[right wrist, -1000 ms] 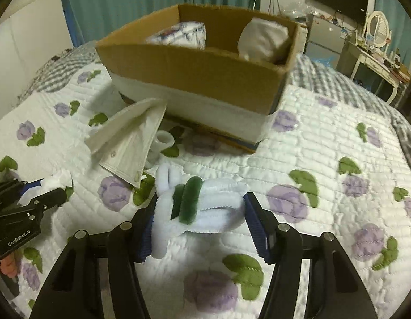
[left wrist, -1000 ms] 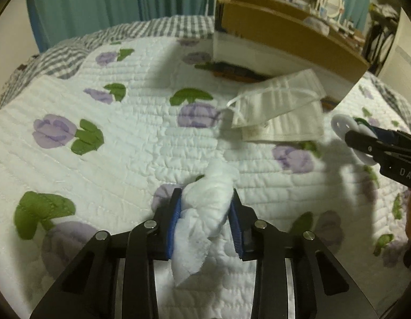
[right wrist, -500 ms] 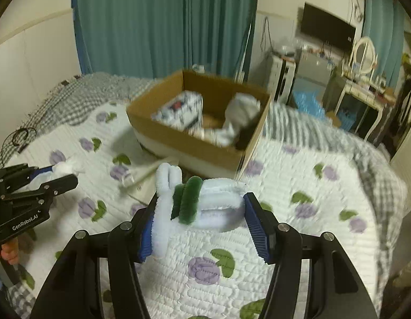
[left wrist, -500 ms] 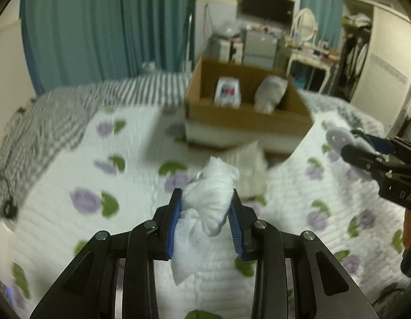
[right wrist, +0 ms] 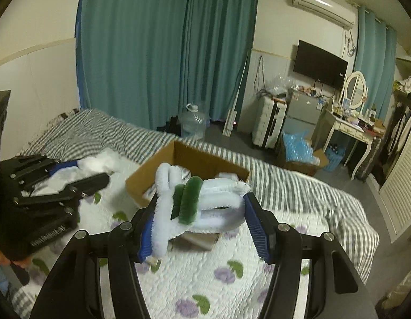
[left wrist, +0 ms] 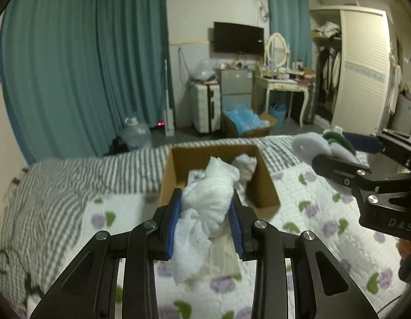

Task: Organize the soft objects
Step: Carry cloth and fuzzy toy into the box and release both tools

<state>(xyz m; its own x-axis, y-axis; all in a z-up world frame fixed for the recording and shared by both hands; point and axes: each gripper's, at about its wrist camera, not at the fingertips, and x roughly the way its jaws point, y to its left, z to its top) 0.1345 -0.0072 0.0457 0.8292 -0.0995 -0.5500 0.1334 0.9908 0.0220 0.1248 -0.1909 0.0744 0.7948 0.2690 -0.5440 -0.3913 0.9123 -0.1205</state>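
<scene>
My left gripper (left wrist: 205, 220) is shut on a crumpled white cloth wad (left wrist: 205, 202), held high above the bed. My right gripper (right wrist: 201, 218) is shut on a fluffy white and green plush bundle (right wrist: 197, 204), also raised. An open cardboard box (left wrist: 261, 186) sits on the floral quilt ahead and below, with white soft items (left wrist: 245, 164) inside; it also shows in the right wrist view (right wrist: 152, 170). The right gripper shows at the right of the left view (left wrist: 346, 159), the left gripper at the left of the right view (right wrist: 62, 186).
A flat beige face mask (left wrist: 221, 255) lies on the quilt (left wrist: 311, 212) under the left gripper. A striped blanket (right wrist: 298, 183) covers the far bed. Beyond the bed stand teal curtains, a water jug (right wrist: 192, 122), a suitcase (right wrist: 266, 122), a dressing table and a wardrobe.
Both grippers have risen well above the bed with their loads. The box, close and level before, now sits lower and farther, its inside visible from above.
</scene>
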